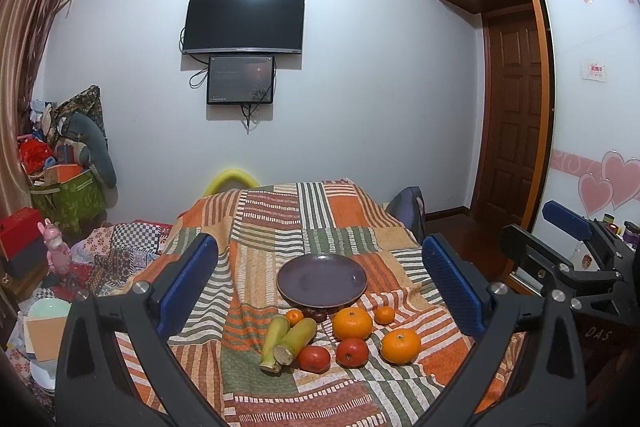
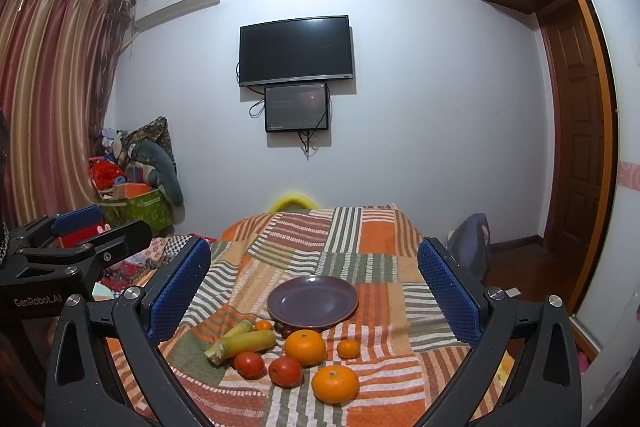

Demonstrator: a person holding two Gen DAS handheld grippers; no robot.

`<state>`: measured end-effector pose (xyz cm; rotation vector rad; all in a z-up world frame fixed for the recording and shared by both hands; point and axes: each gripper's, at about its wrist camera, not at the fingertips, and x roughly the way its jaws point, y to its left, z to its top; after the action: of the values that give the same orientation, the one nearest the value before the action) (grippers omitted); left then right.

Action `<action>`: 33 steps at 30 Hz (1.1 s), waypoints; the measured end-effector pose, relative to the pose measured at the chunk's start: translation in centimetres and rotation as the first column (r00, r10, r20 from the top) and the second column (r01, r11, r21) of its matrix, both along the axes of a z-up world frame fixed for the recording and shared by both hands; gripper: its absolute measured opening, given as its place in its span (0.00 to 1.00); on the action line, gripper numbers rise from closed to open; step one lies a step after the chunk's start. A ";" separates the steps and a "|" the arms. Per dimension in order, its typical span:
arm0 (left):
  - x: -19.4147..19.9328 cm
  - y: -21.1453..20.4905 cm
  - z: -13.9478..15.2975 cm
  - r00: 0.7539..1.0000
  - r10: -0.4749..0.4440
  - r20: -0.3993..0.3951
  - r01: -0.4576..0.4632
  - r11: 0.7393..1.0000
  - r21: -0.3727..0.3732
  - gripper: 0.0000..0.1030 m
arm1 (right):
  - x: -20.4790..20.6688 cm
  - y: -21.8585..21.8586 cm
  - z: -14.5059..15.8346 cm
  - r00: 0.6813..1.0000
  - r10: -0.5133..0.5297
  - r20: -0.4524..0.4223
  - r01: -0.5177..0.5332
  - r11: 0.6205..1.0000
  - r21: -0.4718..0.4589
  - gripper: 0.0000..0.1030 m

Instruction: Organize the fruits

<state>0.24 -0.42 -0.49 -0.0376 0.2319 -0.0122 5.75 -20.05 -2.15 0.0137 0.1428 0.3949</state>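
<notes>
A bedroom table under a striped patchwork cloth carries an empty purple plate with the fruit loose in front of it, plainly waiting to be gathered onto it. The left gripper and right gripper both hover spread wide and empty. Open cloth around the plate gives reach, though the table edges drop off close on either side

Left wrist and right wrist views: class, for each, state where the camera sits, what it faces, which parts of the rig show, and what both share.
Left wrist: rides the left gripper, facing the empty plate and the fruits; own open fingers show, right gripper alongside.
Right wrist: rides the right gripper, facing the same way; own open fingers show, left gripper alongside.
Shared: plate, fruits, patchwork cloth, wall television.
</notes>
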 end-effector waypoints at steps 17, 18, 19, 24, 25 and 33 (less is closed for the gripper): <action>0.2 0.1 -0.2 1.000 0.002 -0.003 -0.002 1.000 -0.003 1.00 | 0.1 0.1 -0.2 1.000 -0.002 -0.002 0.002 1.000 -0.002 1.00; 0.2 0.1 -0.3 1.000 0.002 -0.003 -0.002 1.000 -0.003 1.00 | 0.2 0.1 -0.2 1.000 -0.001 -0.002 0.001 1.000 -0.002 1.00; 0.2 0.1 -0.2 1.000 0.002 -0.003 -0.002 1.000 -0.003 1.00 | 0.1 0.1 -0.2 1.000 -0.001 -0.003 0.001 1.000 -0.002 1.00; 0.2 0.1 -0.2 1.000 0.002 -0.004 -0.002 1.000 -0.002 1.00 | 0.1 0.1 -0.1 1.000 -0.001 -0.003 0.001 1.000 -0.003 1.00; 0.2 0.1 -0.2 1.000 0.001 -0.004 -0.001 1.000 -0.003 1.00 | 0.2 0.1 -0.1 1.000 -0.001 -0.003 0.001 1.000 -0.003 1.00; 0.3 0.1 -0.2 1.000 0.005 -0.004 -0.005 1.000 0.004 1.00 | 0.2 0.3 -0.1 1.000 0.002 -0.001 -0.002 1.000 -0.007 1.00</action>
<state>0.55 -0.32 -0.71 -0.0345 0.2354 -0.0066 5.91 -19.76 -2.21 0.0064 0.1454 0.3964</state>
